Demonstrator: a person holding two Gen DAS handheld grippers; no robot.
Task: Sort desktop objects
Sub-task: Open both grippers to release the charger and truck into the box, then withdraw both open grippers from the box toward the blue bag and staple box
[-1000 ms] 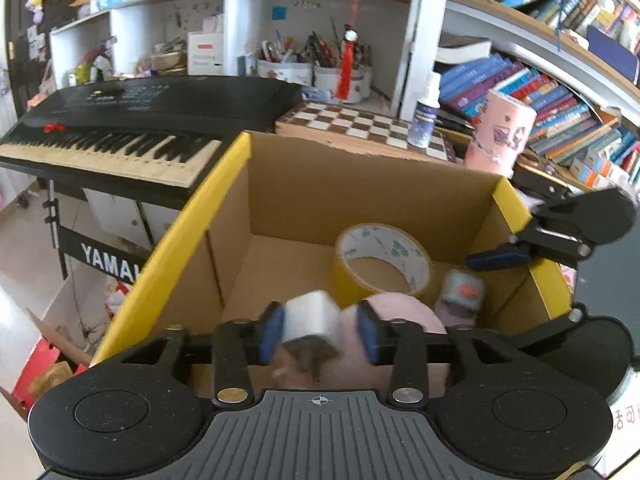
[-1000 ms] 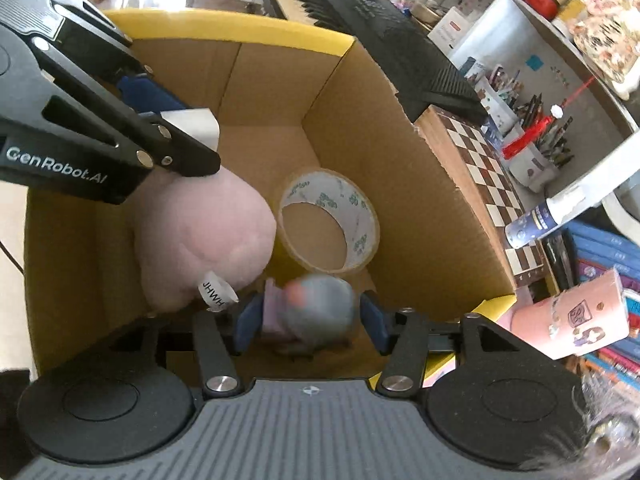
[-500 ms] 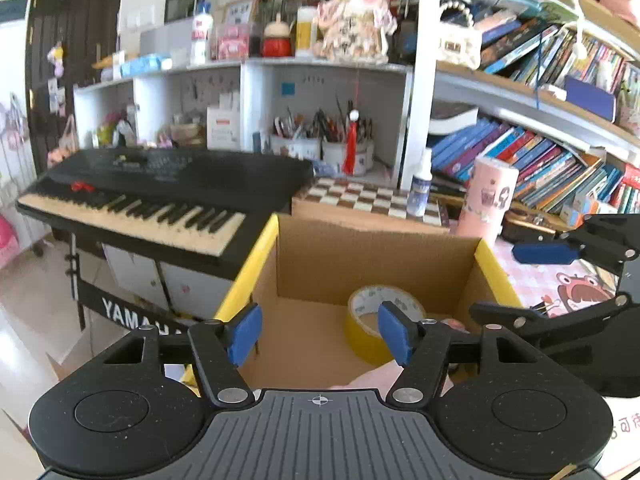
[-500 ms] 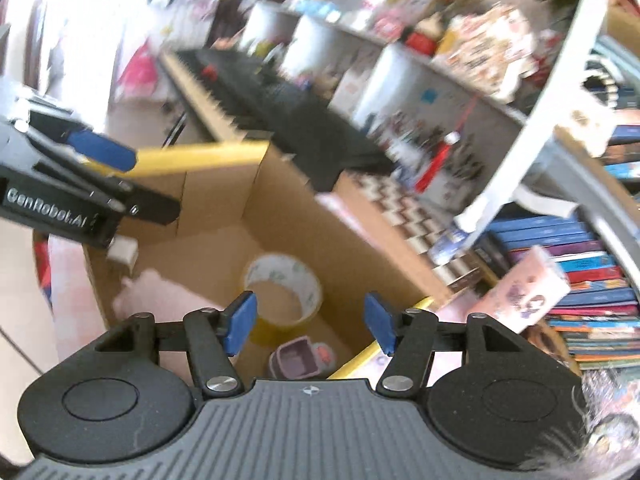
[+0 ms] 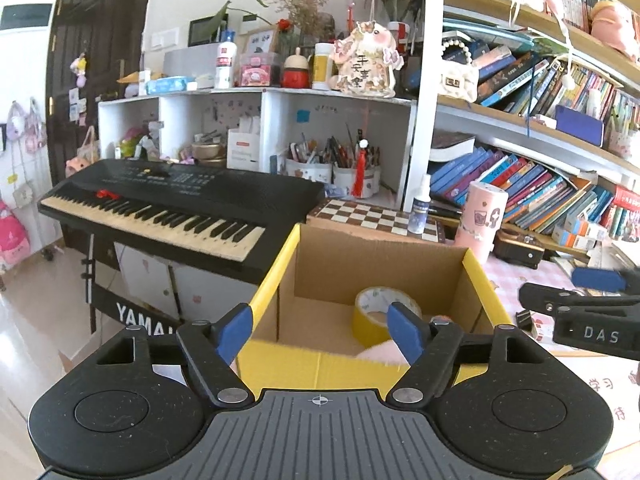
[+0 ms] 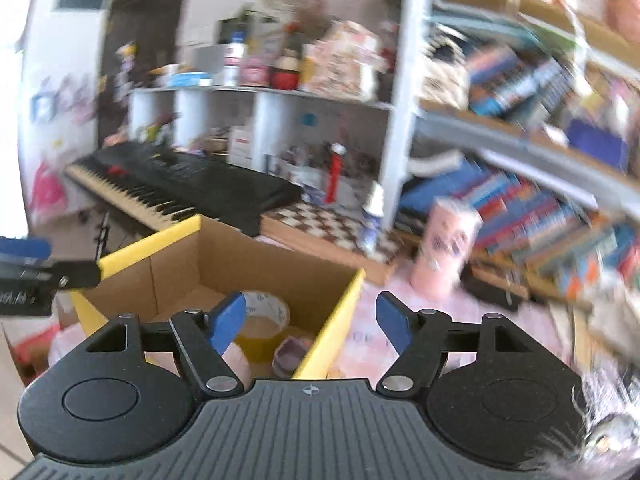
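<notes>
the left gripper (image 5: 320, 326) hangs above the near yellow edge of the box (image 5: 276, 280), its blue pads spread wide with nothing between them. the right gripper (image 6: 312, 320) is likewise spread and empty; it sits over the box's right wall, and its view is smeared by motion, so fine detail there is poor. in the left view the right gripper shows at 3 o'clock, well apart from the box mouth; in the right view the left gripper's tip sits at 9 o'clock by the box corner.

inside the box lie three things. a roll of yellow tape (image 5: 386, 312) stands tilted toward the back right of the floor. a pink plush (image 5: 382, 354) lies against the near wall, only its top showing over the rim in the left view. a small purple-grey item (image 6: 290, 354), too blurred to name, rests just beside the tape at about 5 o'clock from it in the right view.

judging from this, a good part of the sorting looks done: three items are in, and neither gripper carries anything. what is left cannot be counted, since the desk around the box is mostly out of frame. on the pink cloth at 1 o'clock from the box stand a pink tube (image 5: 482, 220) and a spray bottle (image 5: 420, 210) on a chessboard (image 5: 360, 214), and something small and dark lies at 3 o'clock; whether any of these belong to the task i cannot tell.

the box itself is open-topped brown cardboard with yellow flaps folded down, upright, at the desk edge beside a keyboard (image 5: 160, 208) at 10 o'clock.
</notes>
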